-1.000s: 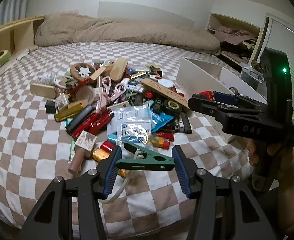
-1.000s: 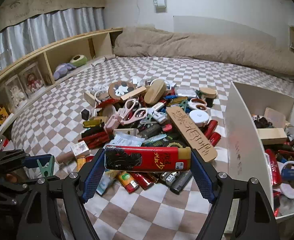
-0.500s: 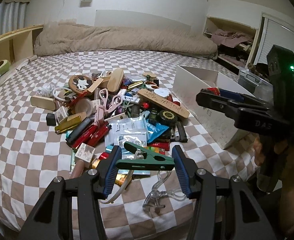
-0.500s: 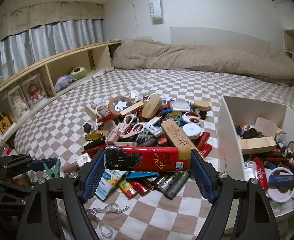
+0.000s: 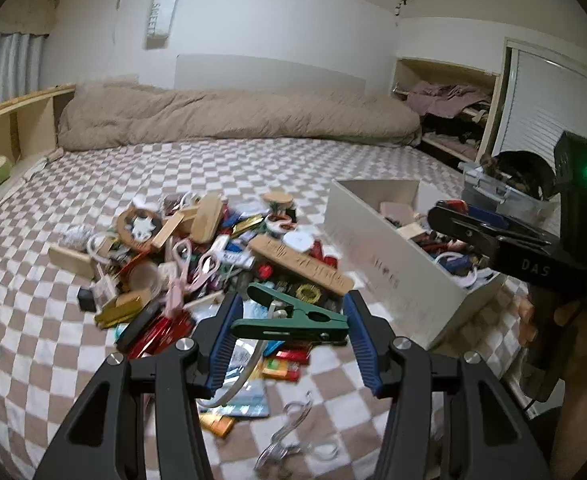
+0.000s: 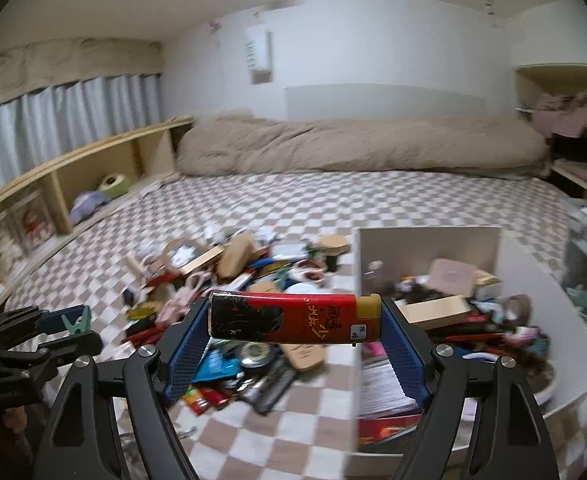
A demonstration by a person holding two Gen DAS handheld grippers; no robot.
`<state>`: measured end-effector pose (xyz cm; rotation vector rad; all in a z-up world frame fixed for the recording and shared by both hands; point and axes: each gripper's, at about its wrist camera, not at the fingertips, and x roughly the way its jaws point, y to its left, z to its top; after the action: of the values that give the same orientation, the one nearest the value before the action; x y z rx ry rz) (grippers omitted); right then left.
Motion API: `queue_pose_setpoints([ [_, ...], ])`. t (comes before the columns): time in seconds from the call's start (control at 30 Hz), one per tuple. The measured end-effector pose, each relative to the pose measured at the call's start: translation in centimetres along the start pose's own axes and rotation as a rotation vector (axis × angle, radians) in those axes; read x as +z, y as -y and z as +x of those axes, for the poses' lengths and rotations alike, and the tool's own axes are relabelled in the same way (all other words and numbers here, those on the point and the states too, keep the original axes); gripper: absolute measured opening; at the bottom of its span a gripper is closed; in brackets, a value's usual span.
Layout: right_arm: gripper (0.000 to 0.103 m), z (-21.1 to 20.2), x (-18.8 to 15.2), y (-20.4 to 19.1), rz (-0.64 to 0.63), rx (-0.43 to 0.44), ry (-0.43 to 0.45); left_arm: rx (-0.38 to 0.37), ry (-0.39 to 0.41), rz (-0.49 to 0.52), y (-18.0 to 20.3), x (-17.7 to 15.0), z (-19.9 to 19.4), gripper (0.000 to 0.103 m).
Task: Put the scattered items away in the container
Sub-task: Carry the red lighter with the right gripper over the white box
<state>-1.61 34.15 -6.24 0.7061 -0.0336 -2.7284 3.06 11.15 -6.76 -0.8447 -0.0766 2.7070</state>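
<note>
My left gripper [image 5: 291, 326] is shut on a green clothespin [image 5: 293, 316], held above the near edge of a pile of scattered items [image 5: 209, 256] on the checkered bed. My right gripper [image 6: 295, 320] is shut on a red and black packet [image 6: 293, 318], held level above the left wall of the white container [image 6: 521, 280]. The container [image 5: 377, 256] holds several items and stands right of the pile [image 6: 233, 280]. The right gripper also shows at the right of the left wrist view [image 5: 493, 236], over the container. The left gripper with the clothespin shows at the lower left of the right wrist view [image 6: 65, 328].
A beige duvet [image 5: 233, 120] lies across the far end of the bed. A wooden shelf [image 6: 73, 184] runs along the left side. A clear plastic hook [image 5: 293, 428] lies near the bed's front edge. A closet with clothes [image 5: 445, 112] stands at the far right.
Both grippers have risen and moved right toward the container, each still holding its item. The right gripper's packet now hangs over the container's left wall.
</note>
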Motion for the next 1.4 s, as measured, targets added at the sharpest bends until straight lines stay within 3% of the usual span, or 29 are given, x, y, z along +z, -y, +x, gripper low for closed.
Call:
queue_pose_setpoints([
  [0.33, 0.082, -3.9, 1.0, 6.8, 0.141, -0.146, 0.098, -0.058, 0.044, 0.029, 3.4, 2.5, 1.2, 0.052],
  [0.5, 0.082, -4.9, 0.8, 9.3, 0.194, -0.204, 0.104, -0.108, 0.056, 0.04, 5.4, 3.4, 2.0, 0.052],
  [1.03, 0.082, -0.6, -2.7, 14.3, 0.256, -0.372, -0.133, -0.253, 0.026, 0.086, 10.6, 5.2, 5.8, 0.052],
  [1.4, 0.082, 1.4, -3.5, 13.1, 0.152, -0.365, -0.272, -0.318, -0.023, 0.082, 12.1, 6.9, 8.8, 0.052],
])
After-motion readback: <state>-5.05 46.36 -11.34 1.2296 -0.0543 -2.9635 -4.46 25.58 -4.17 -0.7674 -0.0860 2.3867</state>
